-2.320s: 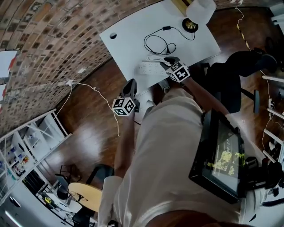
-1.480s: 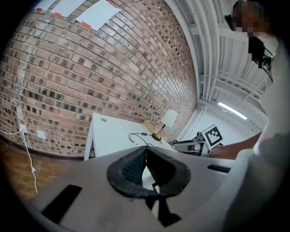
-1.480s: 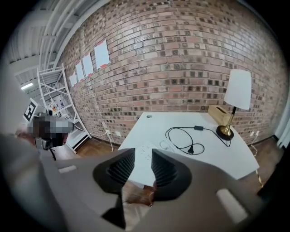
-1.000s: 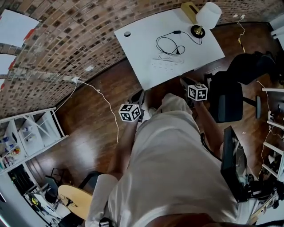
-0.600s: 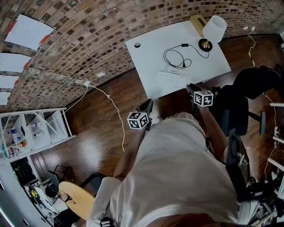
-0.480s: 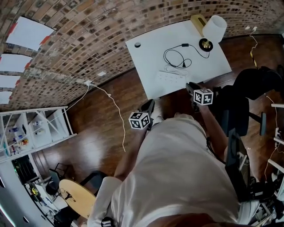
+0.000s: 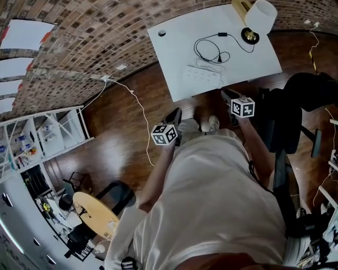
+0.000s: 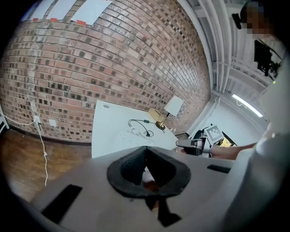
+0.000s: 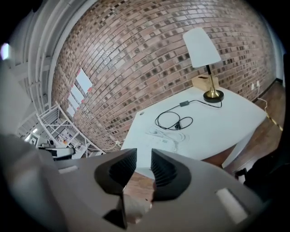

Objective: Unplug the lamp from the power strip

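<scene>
A lamp with a white shade (image 7: 260,16) and brass base stands at the white table's (image 7: 174,52) far right corner. Its black cord (image 7: 208,50) loops toward the white power strip (image 7: 203,77). The plug end (image 7: 220,58) lies on the tabletop just behind the strip, seemingly apart from it. Both grippers hang over the wooden floor, short of the table's near edge. My left gripper (image 7: 173,115) is shut with nothing in it (image 8: 146,150). My right gripper (image 7: 228,96) is open and empty (image 9: 143,163), pointing at the strip (image 9: 165,136) and the lamp (image 9: 201,47).
A black office chair (image 7: 311,95) stands right of the table, close to my right arm. A white cable (image 7: 132,103) runs from the brick wall across the floor. White shelving (image 7: 31,142) and a small round wooden table (image 7: 95,213) are at the left.
The right gripper, which was at the power strip on the table, has come back off the table's edge. Both grippers now sit farther from the table, and the view has shifted.
</scene>
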`<state>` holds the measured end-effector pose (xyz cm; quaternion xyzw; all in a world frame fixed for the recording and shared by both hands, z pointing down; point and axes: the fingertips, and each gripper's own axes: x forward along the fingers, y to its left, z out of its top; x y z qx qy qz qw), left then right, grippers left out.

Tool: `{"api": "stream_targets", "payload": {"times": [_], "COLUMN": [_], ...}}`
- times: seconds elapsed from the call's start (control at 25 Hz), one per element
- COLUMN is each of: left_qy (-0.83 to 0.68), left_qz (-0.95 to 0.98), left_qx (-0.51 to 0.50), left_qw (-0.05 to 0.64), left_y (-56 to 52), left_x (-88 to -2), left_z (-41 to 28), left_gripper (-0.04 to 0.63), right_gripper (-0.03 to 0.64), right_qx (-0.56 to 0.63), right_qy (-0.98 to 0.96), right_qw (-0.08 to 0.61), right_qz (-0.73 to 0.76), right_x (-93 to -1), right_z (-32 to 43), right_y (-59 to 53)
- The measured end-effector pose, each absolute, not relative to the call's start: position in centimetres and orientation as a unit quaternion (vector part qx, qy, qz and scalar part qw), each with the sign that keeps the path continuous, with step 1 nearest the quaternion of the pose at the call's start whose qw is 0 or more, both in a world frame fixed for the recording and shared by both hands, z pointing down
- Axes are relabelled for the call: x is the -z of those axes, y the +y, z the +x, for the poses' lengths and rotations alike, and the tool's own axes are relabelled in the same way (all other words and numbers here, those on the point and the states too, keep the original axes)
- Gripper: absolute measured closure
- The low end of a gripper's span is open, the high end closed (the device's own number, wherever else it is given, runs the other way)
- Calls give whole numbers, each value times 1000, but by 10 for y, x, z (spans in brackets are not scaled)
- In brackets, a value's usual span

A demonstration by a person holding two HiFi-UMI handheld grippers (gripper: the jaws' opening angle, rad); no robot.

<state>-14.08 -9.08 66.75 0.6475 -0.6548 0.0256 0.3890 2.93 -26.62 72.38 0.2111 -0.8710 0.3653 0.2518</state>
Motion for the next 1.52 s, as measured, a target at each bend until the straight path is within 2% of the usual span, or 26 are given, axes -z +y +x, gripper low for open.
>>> {"api": "stream_targets", "payload": {"times": [0.32, 0.6, 1.04, 1.52], "left_qy": [-644, -640, -654, -599], "left_qz": [665, 668, 655, 709], "left_qx": [-35, -37, -17, 5], "left_qw": [378, 378, 377, 374], "left_y": [-94, -74, -10, 41], "left_x": [-665, -659, -659, -657], "left_z": [-121, -122, -216, -261], "left_gripper": [592, 592, 592, 592], "right_gripper": [528, 528, 532, 537], "right_qx": [-368, -373, -375, -330], "right_qy": [-868, -867, -858, -853], "right_qw": [266, 273, 282, 307], "right_qz": [199, 189, 210, 262], "right_x": [-733, -738, -726, -707], "right_z": [41, 14, -60, -97], "right_y": [-248, -224, -156, -97]}}
